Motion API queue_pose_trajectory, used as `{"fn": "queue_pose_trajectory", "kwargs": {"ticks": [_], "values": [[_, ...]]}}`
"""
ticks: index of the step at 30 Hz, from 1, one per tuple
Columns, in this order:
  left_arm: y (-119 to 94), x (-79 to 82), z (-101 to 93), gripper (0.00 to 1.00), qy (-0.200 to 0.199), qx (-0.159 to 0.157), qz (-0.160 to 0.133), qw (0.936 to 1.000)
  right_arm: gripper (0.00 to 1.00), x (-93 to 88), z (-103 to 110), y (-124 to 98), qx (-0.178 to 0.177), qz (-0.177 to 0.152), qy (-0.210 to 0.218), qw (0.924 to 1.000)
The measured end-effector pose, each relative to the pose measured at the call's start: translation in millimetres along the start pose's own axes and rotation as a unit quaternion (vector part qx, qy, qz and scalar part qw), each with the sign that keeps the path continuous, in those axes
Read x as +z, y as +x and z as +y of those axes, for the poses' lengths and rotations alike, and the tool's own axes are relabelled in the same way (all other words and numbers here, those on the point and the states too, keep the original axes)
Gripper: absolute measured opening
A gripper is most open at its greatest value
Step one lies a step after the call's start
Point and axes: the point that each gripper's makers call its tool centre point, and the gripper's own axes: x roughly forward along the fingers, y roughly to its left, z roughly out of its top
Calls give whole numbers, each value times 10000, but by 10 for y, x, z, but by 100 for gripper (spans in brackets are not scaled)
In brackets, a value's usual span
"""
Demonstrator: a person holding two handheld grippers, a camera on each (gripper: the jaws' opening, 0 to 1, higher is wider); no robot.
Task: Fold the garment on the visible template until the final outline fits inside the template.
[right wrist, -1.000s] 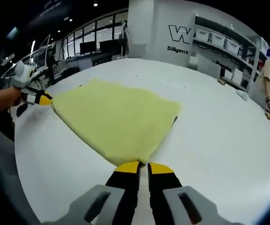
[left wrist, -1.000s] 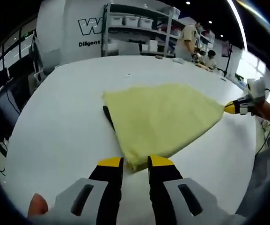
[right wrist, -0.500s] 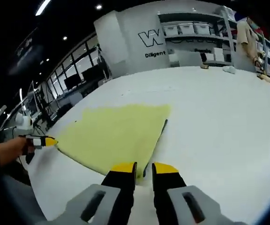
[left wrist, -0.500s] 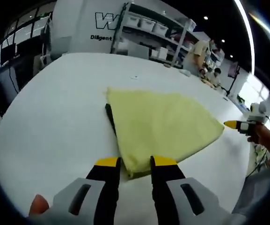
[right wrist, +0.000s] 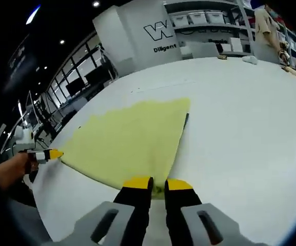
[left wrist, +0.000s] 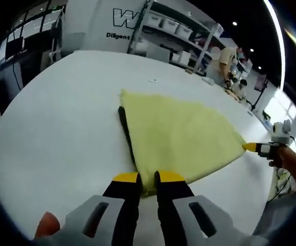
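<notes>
Pale yellow fleece-like cloth, a garment folded to a flat four-cornered sheet [left wrist: 181,138], is seen lying on a broad white table [left wrist: 60,118], with a dark line of the template [left wrist: 124,130] showing along one of its edges. In the left gripper view, the left gripper [left wrist: 148,178] with its yellow-tipped black jaws is drawn nearly closed on the nearest corner of the cloth, where half a second earlier the jaws stood wider apart with the corner between them. In the right gripper view, the right gripper [right wrist: 158,183] is likewise narrowed onto its own near corner, a sliver of yellow being visible between the tips; a moment before, a wider gap was seen there. Both corners are thus judged to be pinched, which suggests that the next fold is about to be started rather than finished.

The right gripper is also seen at the far right of the left gripper view [left wrist: 258,148], touching the cloth's pointed corner, held in a person's hand [left wrist: 286,159]. The cloth is laid with its long axis running roughly between the two held corners. From the left gripper it tapers away to the right, toward the other tool. The template line lies along the edge to the left of the left gripper. Shelving with white bins [left wrist: 176,31] is visible behind the table.
</notes>
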Motion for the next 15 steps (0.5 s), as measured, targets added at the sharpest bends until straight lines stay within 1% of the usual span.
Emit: {"fn": "queue_pose_trajectory", "kwargs": {"ticks": [3,4,5,7,9,10,11,13,14,15], "values": [[-11,-12,9,1,-6,15,39,10000,0,-10,-30,-11,-109,91,-257,9996],[-9,-20,20,0,-25,21,78,10000,0,19,-89,-23,-309,70,-465,9984],[-12,-32,13,0,-62,13,105,9999,0,22,-115,-30,-421,85,-511,9978],[-40,-36,27,0,-64,138,93,9998,0,17,-105,-31,-461,115,-553,9973],[-52,-74,1,0,65,137,154,9998,0,-33,-153,-48,-708,324,-929,9926],[-51,-116,-19,0,160,99,222,9996,0,-53,-140,-47,-705,367,-938,9924],[-48,-104,-2,0,203,120,157,9996,0,-62,-109,-31,-638,369,-957,9927],[-61,-111,-4,0,162,100,201,9996,0,-72,-92,-52,-554,517,-916,9929],[-85,-131,-30,0,190,67,237,9995,0,-49,-74,-99,-584,525,-1025,9916],[-108,-153,-41,0,207,59,267,9994,0,-68,-65,-124,-589,596,-1120,9902]]}}
